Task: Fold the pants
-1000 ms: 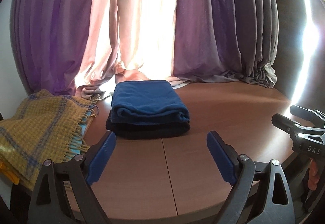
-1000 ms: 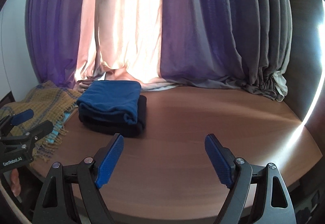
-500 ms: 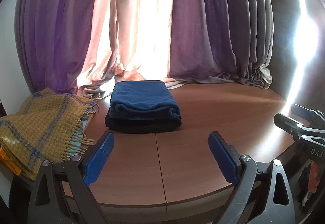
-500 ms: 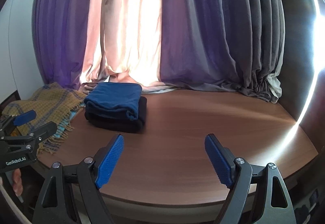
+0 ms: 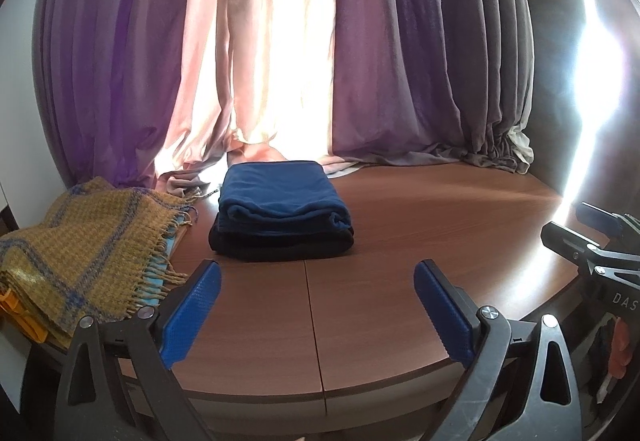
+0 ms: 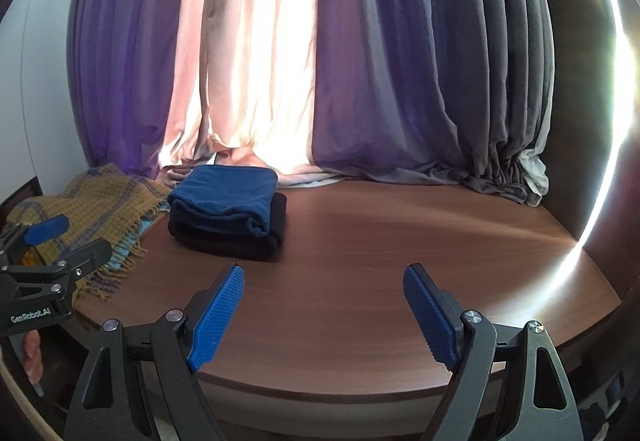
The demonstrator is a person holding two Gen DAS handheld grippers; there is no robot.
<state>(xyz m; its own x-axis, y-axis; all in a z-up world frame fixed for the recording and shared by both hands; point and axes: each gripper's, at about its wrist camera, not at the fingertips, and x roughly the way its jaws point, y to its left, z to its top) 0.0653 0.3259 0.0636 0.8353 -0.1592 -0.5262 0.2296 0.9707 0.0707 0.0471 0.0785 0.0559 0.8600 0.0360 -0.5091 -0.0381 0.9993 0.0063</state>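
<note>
a wall of purple and pink curtains (image 5: 360, 53) is seen across the back from 10 to 2 o'clock, with bright light through the pink panel at 12; their hems are bunched on the far edge of the table. the brown wooden table (image 5: 400, 241) fills the lower half of both views, and a seam is seen running down it toward 6 o'clock in the left wrist view.

a mustard and blue checked fringed blanket (image 5: 80, 253) is laid at 9 o'clock on the table's left edge, just beside the pants.

the folded blue pants (image 5: 280, 197) are set on top of a folded black garment (image 5: 280, 247), the pair lying as one neat stack at 12 o'clock in the left wrist view and at 10 to 11 o'clock in the right wrist view, near the curtain hems.

the left gripper (image 5: 316, 305) is held at 6 o'clock over the near table edge, well apart from the stack; its jaws have just been opening and stand wide, with nothing between them. the right gripper (image 6: 324, 309) is likewise spread wide and empty over bare table. each gripper is glimpsed at the edge of the other's view, at 3 and at 9 o'clock.
</note>
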